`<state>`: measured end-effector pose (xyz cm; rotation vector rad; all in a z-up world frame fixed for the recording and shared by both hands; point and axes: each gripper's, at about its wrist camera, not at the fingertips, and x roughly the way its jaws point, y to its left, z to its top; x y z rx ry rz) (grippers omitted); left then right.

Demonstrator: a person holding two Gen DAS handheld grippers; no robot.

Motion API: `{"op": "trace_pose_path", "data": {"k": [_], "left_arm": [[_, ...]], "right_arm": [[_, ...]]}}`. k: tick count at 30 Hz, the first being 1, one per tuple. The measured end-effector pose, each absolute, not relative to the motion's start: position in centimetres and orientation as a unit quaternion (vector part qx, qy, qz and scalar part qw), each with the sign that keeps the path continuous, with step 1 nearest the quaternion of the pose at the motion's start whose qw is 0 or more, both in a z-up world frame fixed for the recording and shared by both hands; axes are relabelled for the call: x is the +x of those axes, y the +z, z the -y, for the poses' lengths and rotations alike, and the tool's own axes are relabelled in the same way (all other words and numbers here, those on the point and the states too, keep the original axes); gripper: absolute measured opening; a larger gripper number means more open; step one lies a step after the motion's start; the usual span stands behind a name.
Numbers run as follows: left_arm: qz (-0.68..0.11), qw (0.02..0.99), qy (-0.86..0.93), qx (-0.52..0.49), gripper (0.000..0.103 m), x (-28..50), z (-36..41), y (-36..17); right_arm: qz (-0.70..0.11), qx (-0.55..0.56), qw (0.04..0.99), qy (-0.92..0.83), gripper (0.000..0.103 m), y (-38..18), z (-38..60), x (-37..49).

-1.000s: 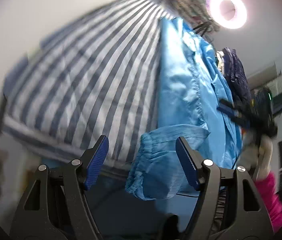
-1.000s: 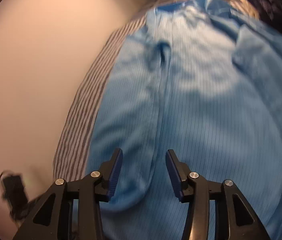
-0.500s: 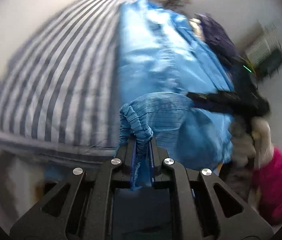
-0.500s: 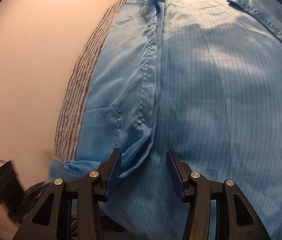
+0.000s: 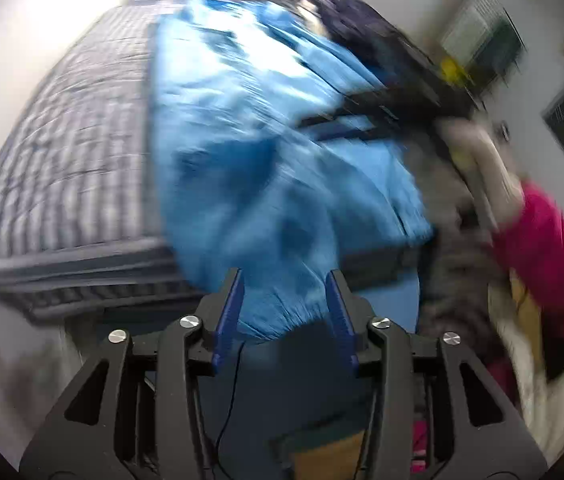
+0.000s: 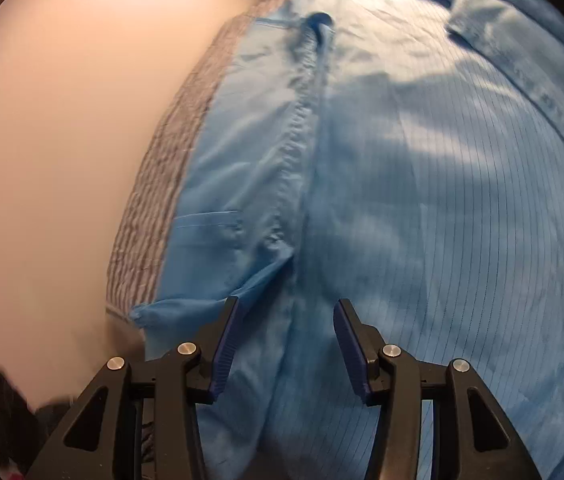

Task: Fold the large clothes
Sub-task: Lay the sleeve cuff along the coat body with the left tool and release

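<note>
A large light-blue pinstriped garment [image 5: 242,120] lies spread on a bed with a grey-and-white striped cover [image 5: 74,160]. My left gripper [image 5: 284,300] hovers at the bed's near edge, its jaws opening. The gathered sleeve cuff [image 5: 282,312] still sits loosely between the blue pads. In the right wrist view the garment [image 6: 442,200] fills most of the frame, with a seam and a chest pocket [image 6: 206,224] at its left. My right gripper [image 6: 286,332] stands open just over the cloth, nothing pinched.
A plain wall [image 6: 62,120] runs along the left side of the striped cover [image 6: 162,200]. In the blurred left view, the other gripper [image 5: 394,104] and a pink sleeve [image 5: 554,260] are at the right, with dark clothes [image 5: 354,24] behind.
The left gripper closed on the sleeve cuff, carried it across over the garment, and has now parted its jaws. The right gripper slid slightly along the garment, still open.
</note>
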<state>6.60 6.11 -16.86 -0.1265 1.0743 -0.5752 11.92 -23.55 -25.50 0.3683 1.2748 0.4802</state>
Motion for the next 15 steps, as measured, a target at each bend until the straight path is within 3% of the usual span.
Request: {"op": "trace_pose_path", "data": {"k": [6,13,14,15], "left_arm": [[-0.524,0.814,-0.203,-0.149,0.044,11.2,-10.0,-19.2],[-0.537,0.801,-0.217,-0.151,0.044,14.0,-8.4,-21.7],[-0.539,0.799,-0.221,-0.151,0.034,14.2,-8.2,-22.0],[-0.540,0.798,-0.224,-0.147,0.014,14.2,-7.9,-22.1]], "right_arm": [[-0.588,0.163,0.755,0.238,0.051,-25.4,22.2,11.1],[-0.605,0.171,0.746,0.220,0.055,-26.5,22.8,10.2],[-0.607,0.176,0.743,0.220,0.055,-26.7,23.0,10.2],[-0.607,0.181,0.742,0.220,0.055,-26.7,23.3,10.1]]}}
